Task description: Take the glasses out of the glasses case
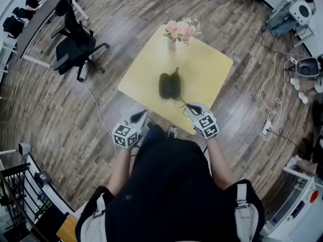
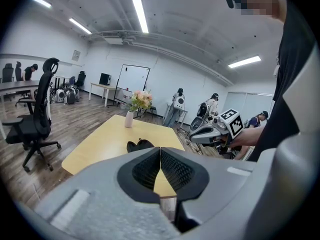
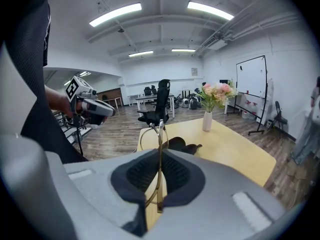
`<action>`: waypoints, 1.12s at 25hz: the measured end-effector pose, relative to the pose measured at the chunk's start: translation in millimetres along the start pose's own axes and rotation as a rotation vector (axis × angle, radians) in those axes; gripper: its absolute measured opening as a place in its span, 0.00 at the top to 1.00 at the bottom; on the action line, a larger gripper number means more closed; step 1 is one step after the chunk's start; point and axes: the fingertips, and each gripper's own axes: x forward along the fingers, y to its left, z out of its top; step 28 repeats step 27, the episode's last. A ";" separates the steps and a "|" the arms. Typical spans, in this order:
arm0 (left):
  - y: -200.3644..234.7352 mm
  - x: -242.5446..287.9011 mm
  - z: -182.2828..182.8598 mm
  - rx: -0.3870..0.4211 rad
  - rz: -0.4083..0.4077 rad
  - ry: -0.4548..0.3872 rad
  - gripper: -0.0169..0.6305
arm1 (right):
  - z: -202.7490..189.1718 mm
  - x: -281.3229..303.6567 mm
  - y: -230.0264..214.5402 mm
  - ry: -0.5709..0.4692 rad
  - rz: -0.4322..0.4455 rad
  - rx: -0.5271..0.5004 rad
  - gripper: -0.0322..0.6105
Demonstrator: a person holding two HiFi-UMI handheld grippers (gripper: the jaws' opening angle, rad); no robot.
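The black glasses case (image 1: 170,84) lies open in the middle of the yellow table (image 1: 212,64). My right gripper (image 1: 191,109) hovers over the table's near edge, shut on thin gold-rimmed glasses (image 1: 180,103). In the right gripper view the glasses (image 3: 159,134) stand pinched between the jaws of the right gripper (image 3: 160,154), with the case (image 3: 180,145) on the table beyond. My left gripper (image 1: 140,116) is shut and empty, just off the table's near-left edge. In the left gripper view the left gripper (image 2: 160,150) points toward the case (image 2: 140,145) and the right gripper (image 2: 207,134).
A white vase of pink flowers (image 1: 179,32) stands at the table's far edge. Black office chairs (image 1: 75,44) stand to the far left on the wood floor. Cables (image 1: 275,105) and equipment (image 1: 298,9) lie to the right. A whiteboard (image 2: 134,84) stands in the background.
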 end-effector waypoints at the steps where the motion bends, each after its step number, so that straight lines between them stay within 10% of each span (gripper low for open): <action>1: 1.0 -0.3 -0.4 -0.002 0.003 -0.001 0.95 | 1.0 1.1 0.6 0.003 0.001 -0.013 0.92; 28: 23.9 -4.5 15.2 0.009 0.043 -0.019 0.95 | 20.0 18.6 -4.8 -0.008 0.021 -0.024 0.92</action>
